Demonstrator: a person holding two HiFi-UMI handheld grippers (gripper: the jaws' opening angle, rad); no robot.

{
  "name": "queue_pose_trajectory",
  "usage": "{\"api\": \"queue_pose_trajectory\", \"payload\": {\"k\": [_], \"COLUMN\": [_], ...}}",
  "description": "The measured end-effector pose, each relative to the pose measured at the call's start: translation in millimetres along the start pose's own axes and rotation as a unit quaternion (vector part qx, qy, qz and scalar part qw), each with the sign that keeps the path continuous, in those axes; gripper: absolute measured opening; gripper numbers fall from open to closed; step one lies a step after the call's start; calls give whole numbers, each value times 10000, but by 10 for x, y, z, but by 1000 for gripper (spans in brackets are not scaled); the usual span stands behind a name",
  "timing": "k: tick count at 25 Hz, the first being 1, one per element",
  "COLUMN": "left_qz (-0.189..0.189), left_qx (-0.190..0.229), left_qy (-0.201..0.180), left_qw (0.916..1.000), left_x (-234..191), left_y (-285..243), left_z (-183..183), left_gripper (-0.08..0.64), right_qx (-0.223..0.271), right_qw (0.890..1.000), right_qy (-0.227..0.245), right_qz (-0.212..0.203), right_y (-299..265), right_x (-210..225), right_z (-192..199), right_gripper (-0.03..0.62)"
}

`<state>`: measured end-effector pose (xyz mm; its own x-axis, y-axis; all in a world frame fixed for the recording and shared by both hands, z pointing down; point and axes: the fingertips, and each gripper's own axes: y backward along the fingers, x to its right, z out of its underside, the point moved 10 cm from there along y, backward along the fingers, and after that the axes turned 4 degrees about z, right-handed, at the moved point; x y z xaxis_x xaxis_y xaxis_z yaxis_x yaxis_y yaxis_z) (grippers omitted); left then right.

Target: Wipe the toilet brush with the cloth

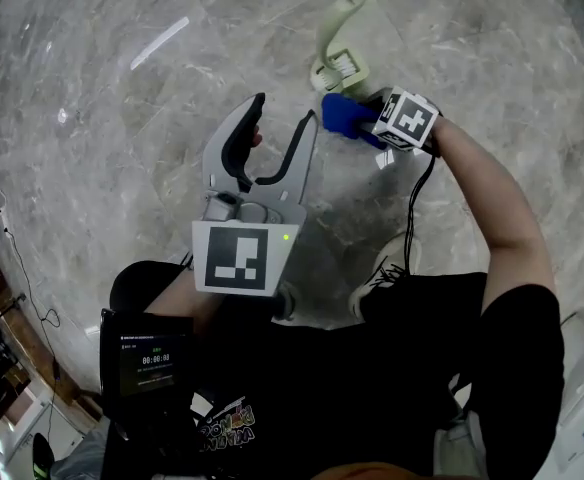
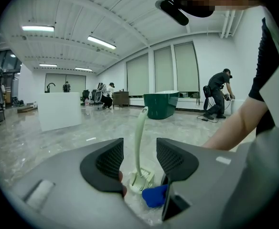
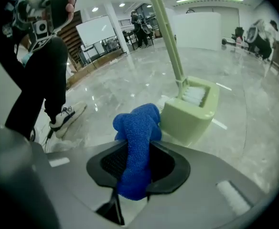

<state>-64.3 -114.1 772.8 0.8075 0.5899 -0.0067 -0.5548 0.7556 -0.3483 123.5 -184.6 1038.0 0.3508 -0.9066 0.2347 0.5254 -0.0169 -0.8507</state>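
On the floor (image 1: 122,118) stands the holder (image 3: 192,111), brush (image 3: 166,37) upright in it. The left gripper (image 2: 139,161), jaws apart and empty, hangs well back from the holder. The right gripper (image 3: 137,168), clamped on the cloth (image 3: 137,128), is just beside it. Unsteadied, the holder could tip or skid under a wiping push.

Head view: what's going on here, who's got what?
A person stands on a marble floor with a gripper in each hand. The right gripper is shut on a blue cloth, held low beside the pale green holder. The toilet brush stands upright in that holder. I can't tell whether the cloth touches it. The left gripper is open and empty, held apart from the brush.
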Motion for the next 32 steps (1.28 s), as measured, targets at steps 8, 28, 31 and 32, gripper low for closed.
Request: {"api": "queue_pose_trajectory", "payload": {"k": [8,28,31,32], "left_qz": [-196,-765,-781,-785], "left_qx": [120,468,471,465], "left_qy": [29,691,751,762], "left_qw": [9997,9936,9930,9929], "left_x": [-81,-546,-569,-571], "left_y": [-48,131,147,151], "left_z": [-66,-220,-221,-215], "left_gripper": [218,218,218,218], "right_qx": [1511,4674,4956,5011], "right_qw": [9756,8697,8582,8559], "right_qy": [-1447,-1482,-1229,-1170], "right_qz": [-661,-555,-528,-512], "right_y": [107,1953,2199,2250], "right_x": [-274,-496,-547,-554], "right_z": [-216,-1318,-1458,-1482], "right_gripper": [114,115,115,115]}}
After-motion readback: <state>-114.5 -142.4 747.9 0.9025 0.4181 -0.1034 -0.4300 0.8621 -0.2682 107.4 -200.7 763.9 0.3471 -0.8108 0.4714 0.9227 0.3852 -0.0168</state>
